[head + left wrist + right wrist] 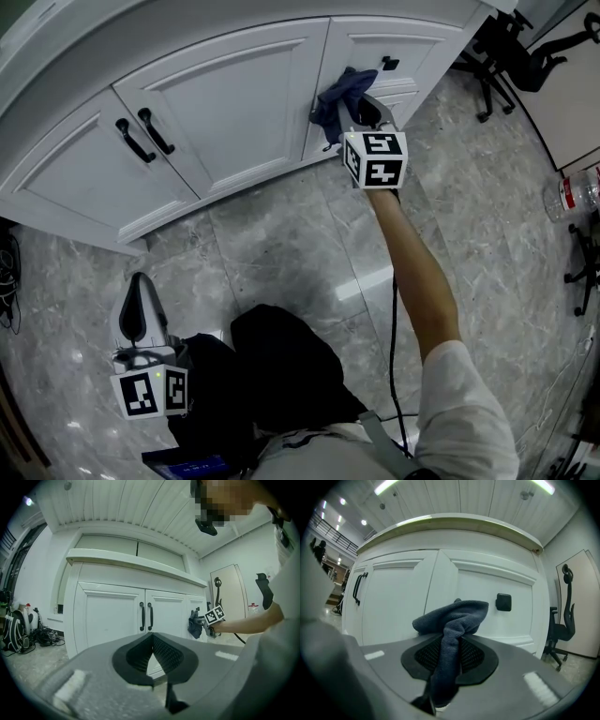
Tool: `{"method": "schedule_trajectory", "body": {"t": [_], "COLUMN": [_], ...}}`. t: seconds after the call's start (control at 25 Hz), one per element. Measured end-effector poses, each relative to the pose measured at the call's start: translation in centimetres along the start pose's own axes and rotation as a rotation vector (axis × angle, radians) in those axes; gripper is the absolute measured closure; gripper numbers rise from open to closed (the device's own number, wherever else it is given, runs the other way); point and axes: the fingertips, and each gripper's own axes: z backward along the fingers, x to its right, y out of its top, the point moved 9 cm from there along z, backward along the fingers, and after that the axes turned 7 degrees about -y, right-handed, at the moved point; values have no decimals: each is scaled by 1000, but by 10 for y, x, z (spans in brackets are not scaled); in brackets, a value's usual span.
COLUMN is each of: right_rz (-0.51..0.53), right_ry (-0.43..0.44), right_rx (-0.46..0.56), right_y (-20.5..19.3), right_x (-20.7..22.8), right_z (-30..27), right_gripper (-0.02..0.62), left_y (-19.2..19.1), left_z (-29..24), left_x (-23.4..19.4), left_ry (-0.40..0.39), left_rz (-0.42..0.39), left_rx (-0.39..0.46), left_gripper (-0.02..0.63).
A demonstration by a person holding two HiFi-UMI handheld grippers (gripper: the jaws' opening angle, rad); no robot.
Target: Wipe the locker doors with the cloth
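The head view looks steeply down from above the person onto the floor (281, 234) and the cabinet doors (234, 98) at the top of its frame. The left gripper view sits low and well back, facing the doors level. The right gripper view sits close to them, also level. All three share the doors and their black handles (145, 136). The head and left gripper views both show the right gripper (361, 108) and cloth (337, 98).

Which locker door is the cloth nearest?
The right-hand door, the only one with a square black knob; the other two have long bar handles. The right hand-held gripper holds the cloth there.
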Motion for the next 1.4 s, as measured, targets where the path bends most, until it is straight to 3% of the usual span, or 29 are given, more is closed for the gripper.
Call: {"method": "schedule_trajectory", "body": {"t": [0.48, 1.04, 1.4], "right_rz": [174, 278, 298], "right_ry": [44, -98, -168], "right_rx": [-67, -168, -236], "right_y": [-47, -73, -96], "right_x": [-5, 92, 126], "right_z": [-7, -22, -29], "right_gripper": [509, 509, 509], "left_y": [-1, -1, -3], "left_z": [-1, -12, -11], "left_x": [0, 14, 13], "left_ry": [7, -1, 28], "left_rz": [-16, -38, -52], "left_rx": [-15, -30, -42], "left_gripper": [603, 603, 603]}}
